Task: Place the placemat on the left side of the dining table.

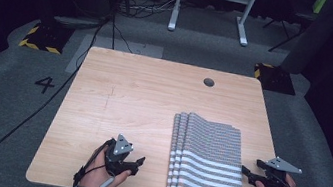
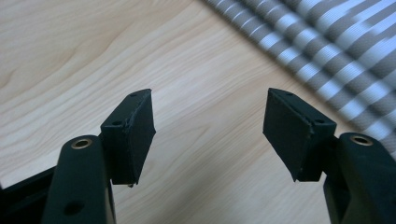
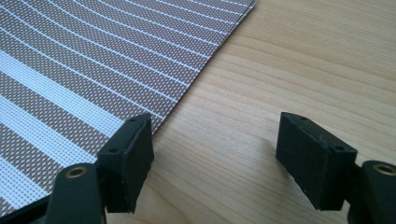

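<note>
A light wooden table [image 1: 128, 97] seen from above, a person's hands entering from six o'clock. A folded stack of striped woven placemats [image 1: 207, 163], grey and white, lies on the near right part of the table, at about five o'clock from its centre, its near edge reaching the table's front edge. The left gripper [image 1: 135, 163] rests at the stack's nine o'clock, near but apart from it, jaws spread wide with bare wood between them. The right gripper [image 1: 246, 173] sits at the stack's three o'clock; its jaws are also apart, one jaw just at the mats' edge, though contact is hard to judge. A round cable hole [image 1: 209, 82] lies at the table's one o'clock.
</note>
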Demonstrator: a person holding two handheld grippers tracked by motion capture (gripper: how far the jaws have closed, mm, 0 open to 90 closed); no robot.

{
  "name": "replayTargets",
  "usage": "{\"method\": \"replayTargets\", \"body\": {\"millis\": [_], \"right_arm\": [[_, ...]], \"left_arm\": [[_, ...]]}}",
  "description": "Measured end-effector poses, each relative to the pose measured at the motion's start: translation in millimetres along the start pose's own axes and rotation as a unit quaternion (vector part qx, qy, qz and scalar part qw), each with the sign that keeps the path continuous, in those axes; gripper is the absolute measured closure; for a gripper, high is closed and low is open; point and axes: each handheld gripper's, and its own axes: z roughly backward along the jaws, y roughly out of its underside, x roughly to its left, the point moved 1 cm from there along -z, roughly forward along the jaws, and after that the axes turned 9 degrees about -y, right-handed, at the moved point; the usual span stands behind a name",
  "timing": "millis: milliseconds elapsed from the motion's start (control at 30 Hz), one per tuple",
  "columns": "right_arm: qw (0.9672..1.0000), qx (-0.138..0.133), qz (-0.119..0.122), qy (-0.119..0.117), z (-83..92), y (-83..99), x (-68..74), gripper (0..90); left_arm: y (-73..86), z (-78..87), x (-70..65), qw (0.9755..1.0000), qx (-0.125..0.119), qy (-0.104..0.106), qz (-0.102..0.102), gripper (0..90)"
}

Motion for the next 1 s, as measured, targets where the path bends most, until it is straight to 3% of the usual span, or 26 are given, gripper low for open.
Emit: {"method": "replayTargets", "body": {"millis": [100, 333, 767, 900, 1000], "right_arm": [[1.0000, 0.000, 0.000, 0.000, 0.0, 0.0, 0.0, 27.4], [1.0000, 0.000, 0.000, 0.000, 0.0, 0.0, 0.0, 27.4], [1.0000, 0.000, 0.000, 0.000, 0.0, 0.0, 0.1, 27.3], [1.0000, 0.000, 0.001, 0.001, 0.0, 0.0, 0.1, 27.3], [1.0000, 0.000, 0.001, 0.001, 0.0, 0.0, 0.1, 27.3]], "left_arm": [[-12.9, 6.2, -11.5, 0.9998, -0.015, 0.014, 0.000, 35.3], [-28.0, 3.6, -22.2, 0.9989, -0.030, 0.036, 0.001, 37.4], [-55.4, -34.5, -53.6, 0.9965, -0.034, 0.075, -0.015, 38.7], [-58.8, -47.2, -62.7, 0.9958, -0.022, 0.086, -0.020, 39.1], [-60.2, -57.3, -68.9, 0.9949, -0.017, 0.098, -0.012, 40.1]]}}
